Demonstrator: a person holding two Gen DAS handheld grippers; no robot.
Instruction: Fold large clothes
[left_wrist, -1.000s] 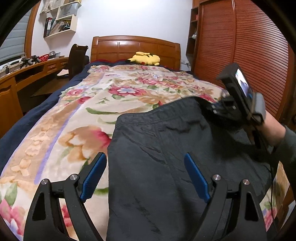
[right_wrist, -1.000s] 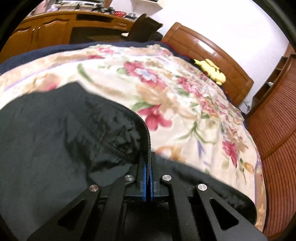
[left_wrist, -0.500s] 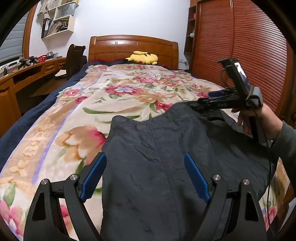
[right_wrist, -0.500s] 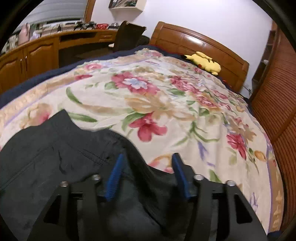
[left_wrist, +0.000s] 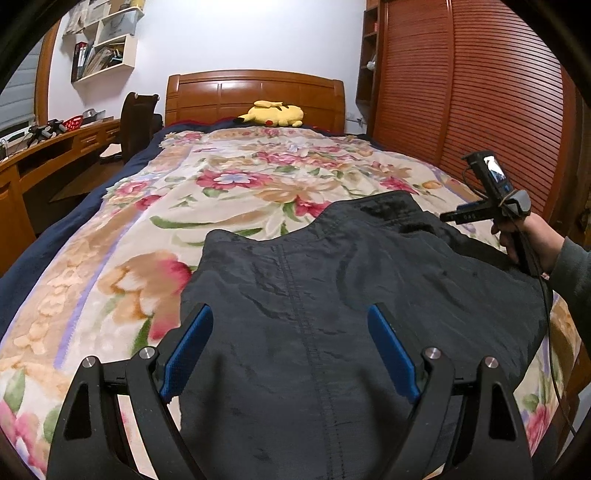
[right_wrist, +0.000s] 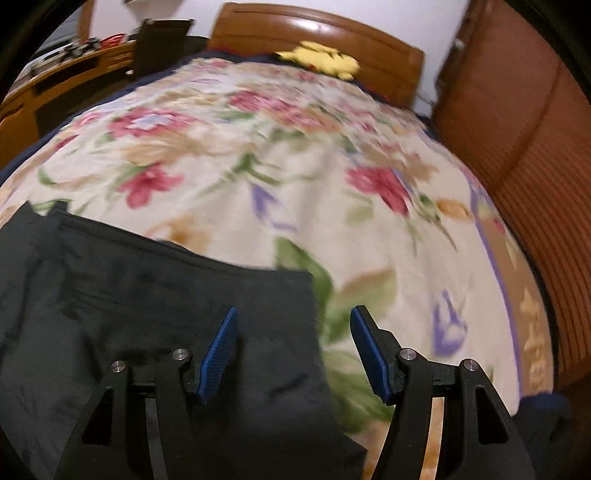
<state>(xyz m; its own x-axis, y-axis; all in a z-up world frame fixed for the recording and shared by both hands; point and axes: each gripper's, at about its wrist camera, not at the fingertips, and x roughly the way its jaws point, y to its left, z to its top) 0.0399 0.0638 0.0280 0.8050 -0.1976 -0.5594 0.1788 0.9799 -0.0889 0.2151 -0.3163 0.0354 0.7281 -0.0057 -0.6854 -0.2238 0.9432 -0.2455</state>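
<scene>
- Floral blanket (left_wrist: 229, 206) covering the bed.
- Yellow plush toy (left_wrist: 273, 113) at 12 o'clock, before the wooden headboard (left_wrist: 255, 92).
- Slatted wardrobe (left_wrist: 469, 92) at 2 o'clock.
- Desk (left_wrist: 55, 147) at 9 o'clock.

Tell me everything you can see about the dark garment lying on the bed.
The dark garment is charcoal black, of thin, crinkly fabric that looks like nylon. A stitched seam runs down its middle, and a thicker band edges its far end. It lies spread mostly flat, with shallow wrinkles, on the floral blanket, at the bed's near end. Neither the left gripper nor the right gripper grips it; both are open above it.
</scene>
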